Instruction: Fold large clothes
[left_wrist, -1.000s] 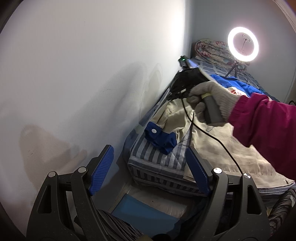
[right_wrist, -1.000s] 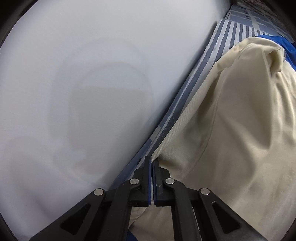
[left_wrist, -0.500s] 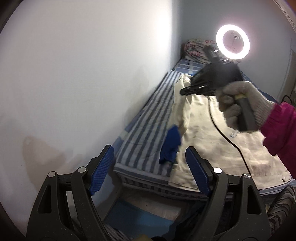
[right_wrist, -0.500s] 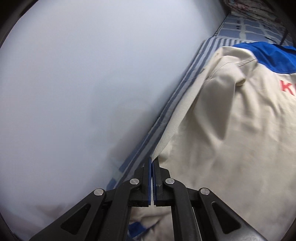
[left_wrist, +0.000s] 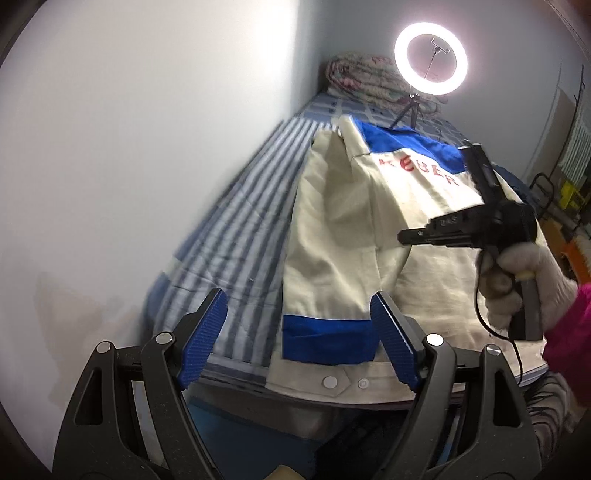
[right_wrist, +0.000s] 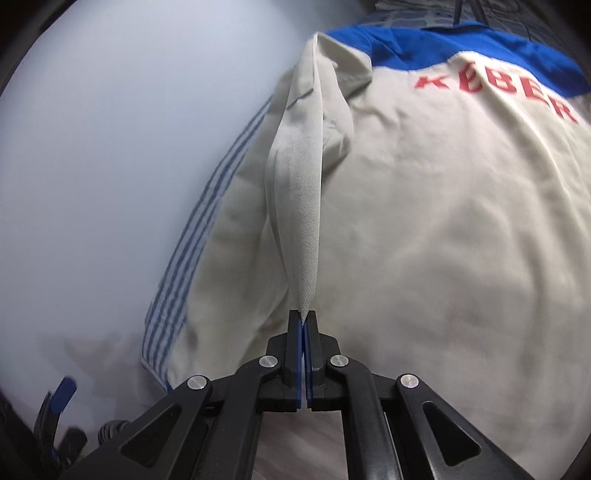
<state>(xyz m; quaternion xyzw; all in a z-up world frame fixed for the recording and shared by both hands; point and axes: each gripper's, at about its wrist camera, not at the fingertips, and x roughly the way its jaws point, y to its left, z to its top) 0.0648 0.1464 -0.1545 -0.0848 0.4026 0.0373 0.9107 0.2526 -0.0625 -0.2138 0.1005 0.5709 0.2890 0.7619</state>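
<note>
1. One jacket (left_wrist: 340, 236), cream with blue panels, lies spread on one striped mattress (left_wrist: 240, 221); one ring light (left_wrist: 430, 59) on a small tripod and one rolled floral quilt (left_wrist: 365, 79) stand at the far end of the bed.
2. Two grippers are in view, and one gloved hand (left_wrist: 524, 284) with a magenta sleeve (left_wrist: 570, 332).
3. Red letters across the jacket's back read "KEBER", just under the blue shoulder band.
4. The right gripper (right_wrist: 303, 325) is clenched on a fold of the cream sleeve (right_wrist: 299, 206), which rises taut straight ahead of its tips; the jacket's back lies to the right of the jaws.
5. The left gripper (left_wrist: 301, 339) stands released and wide, holding nothing; the sleeve's blue cuff (left_wrist: 328, 341) lies just beyond and between its pads (left_wrist: 203, 338), not touching them.
</note>
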